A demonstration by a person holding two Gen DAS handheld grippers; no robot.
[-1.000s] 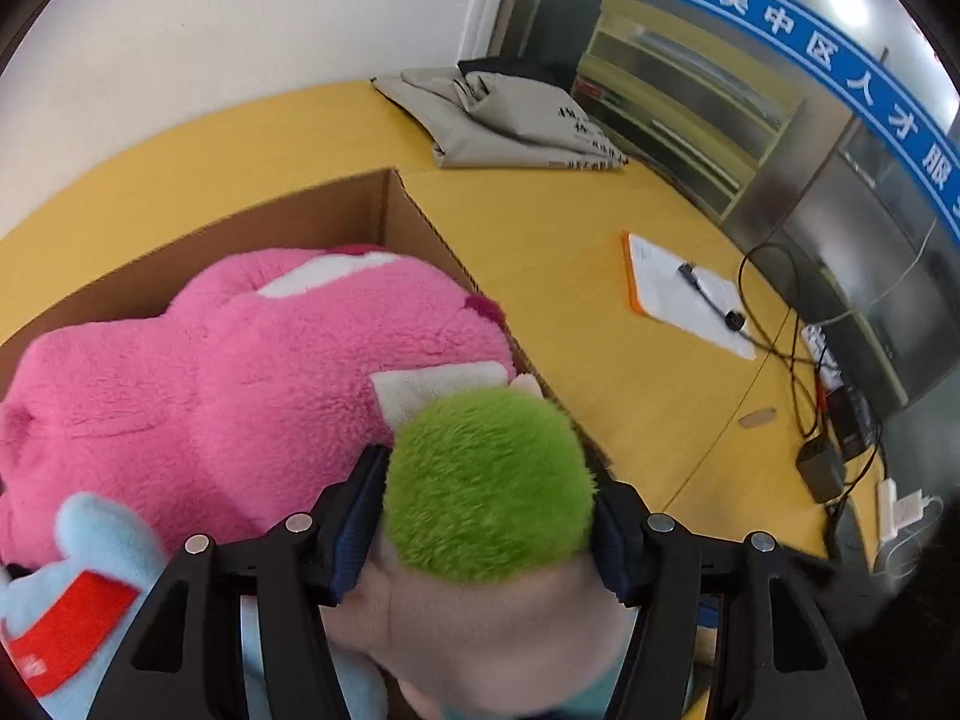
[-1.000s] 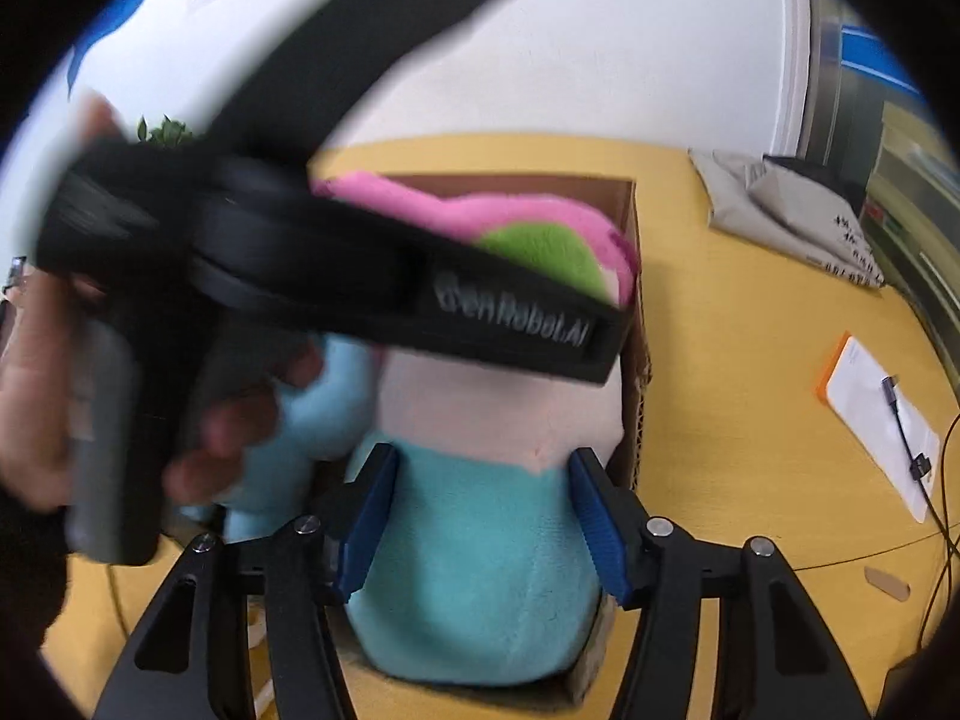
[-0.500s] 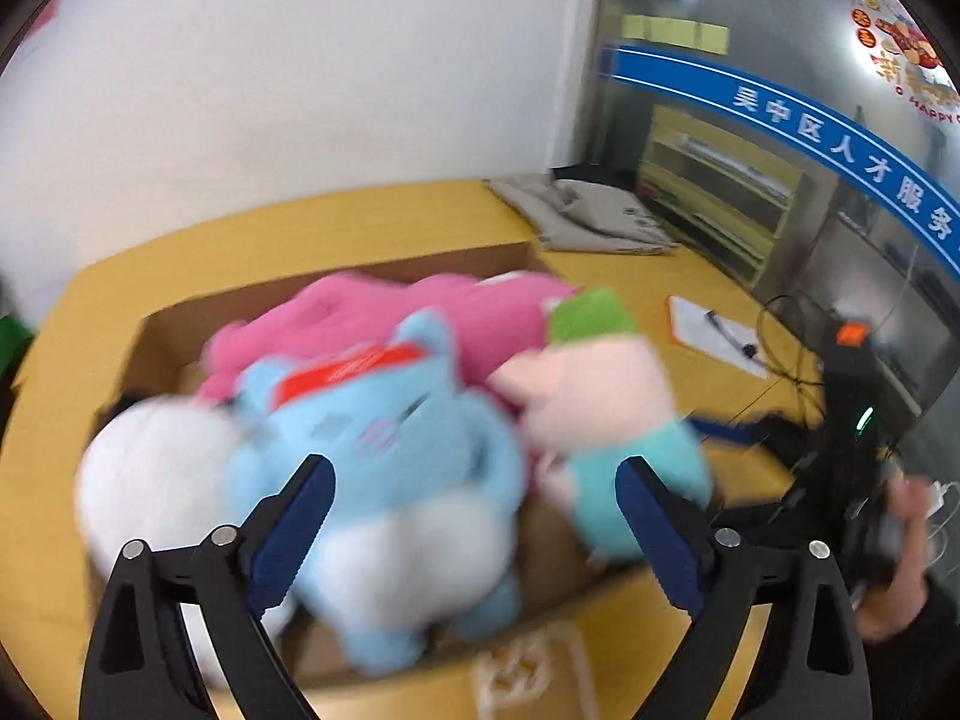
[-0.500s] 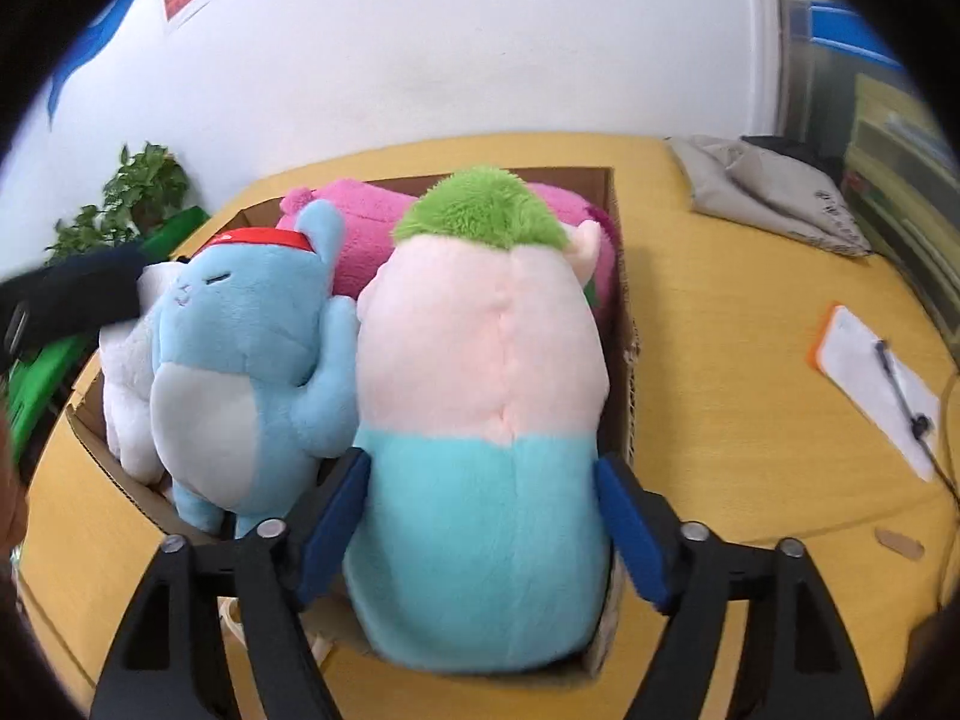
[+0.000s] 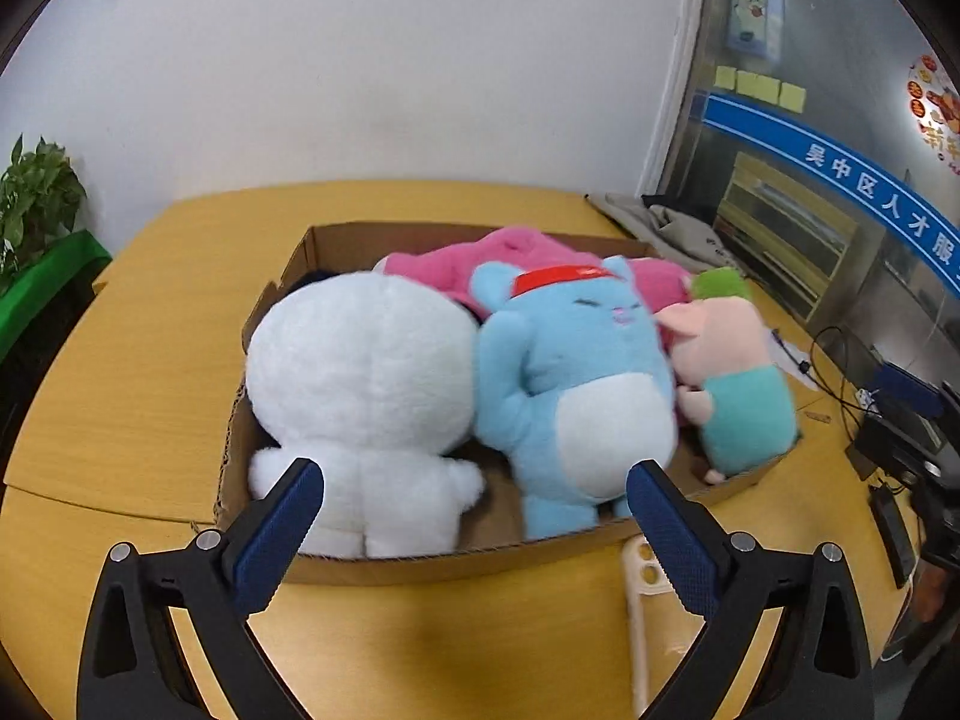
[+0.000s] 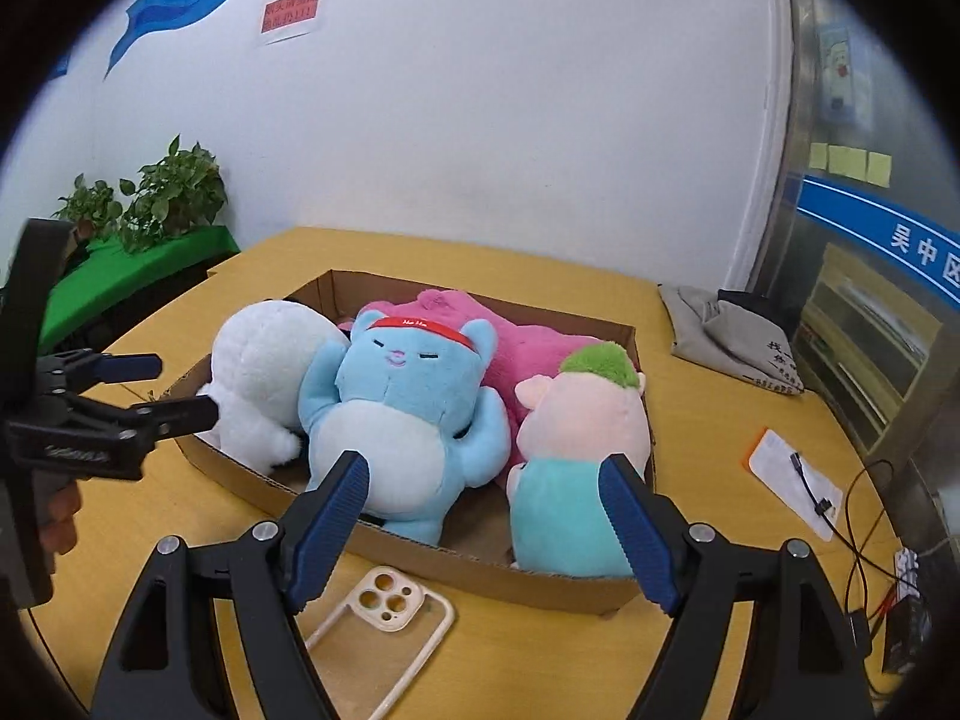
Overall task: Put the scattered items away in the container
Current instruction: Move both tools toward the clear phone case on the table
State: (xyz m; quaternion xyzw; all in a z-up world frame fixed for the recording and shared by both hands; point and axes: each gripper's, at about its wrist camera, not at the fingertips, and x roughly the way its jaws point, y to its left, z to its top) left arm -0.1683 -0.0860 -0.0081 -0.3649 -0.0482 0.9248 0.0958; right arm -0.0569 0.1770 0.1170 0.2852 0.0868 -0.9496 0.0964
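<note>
A shallow cardboard box (image 5: 420, 561) (image 6: 558, 591) on the yellow table holds a white plush (image 5: 366, 396) (image 6: 264, 372), a blue plush with a red headband (image 5: 576, 384) (image 6: 408, 408), a pink plush (image 5: 480, 258) (image 6: 534, 342) behind them, and a pig plush with green hair and teal trousers (image 5: 732, 372) (image 6: 576, 456). My left gripper (image 5: 474, 480) is open and empty, in front of the box; it also shows in the right wrist view (image 6: 168, 390). My right gripper (image 6: 483, 468) is open and empty, just before the box.
A clear phone case (image 6: 384, 624) (image 5: 642, 600) lies on the table in front of the box. A grey cloth bag (image 6: 732, 330) (image 5: 666, 222) sits at the back right. An orange-edged pad with a cable (image 6: 798, 474) lies right. Potted plants (image 6: 144, 198) stand left.
Both grippers let go of the pig plush, opened and pulled back from the box. The pig plush now stands in the box's right end.
</note>
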